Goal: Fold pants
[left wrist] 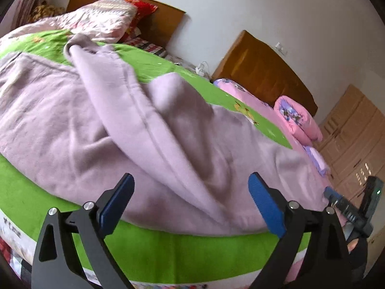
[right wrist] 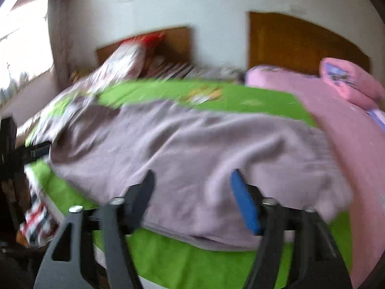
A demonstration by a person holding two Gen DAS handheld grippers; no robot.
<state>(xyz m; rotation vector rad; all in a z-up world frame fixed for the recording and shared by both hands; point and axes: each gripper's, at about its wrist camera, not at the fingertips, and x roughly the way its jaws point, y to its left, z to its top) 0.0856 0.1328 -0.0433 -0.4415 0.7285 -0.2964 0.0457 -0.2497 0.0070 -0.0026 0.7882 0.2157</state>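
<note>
Pale lilac pants (left wrist: pixel 125 125) lie rumpled across a green bedsheet (left wrist: pixel 168 255), with one leg folded over in a thick ridge. My left gripper (left wrist: pixel 191 180) hangs open just above the pants' near edge, nothing between its blue pads (left wrist: pixel 264 204). The other gripper shows at the right edge of this view. In the blurred right wrist view the same pants (right wrist: pixel 192 149) spread across the green sheet (right wrist: pixel 182 262). My right gripper (right wrist: pixel 192 178) is open over their near hem, its fingers apart and clear of the cloth.
A pink quilt and a pink pillow (left wrist: pixel 298 118) lie on the bed to the right. Patterned bedding (left wrist: pixel 103 16) is piled near the wooden headboard (left wrist: pixel 166 21). Wooden cabinets (left wrist: pixel 353 130) stand at the far right. A bright window (right wrist: pixel 21 48) is at the left.
</note>
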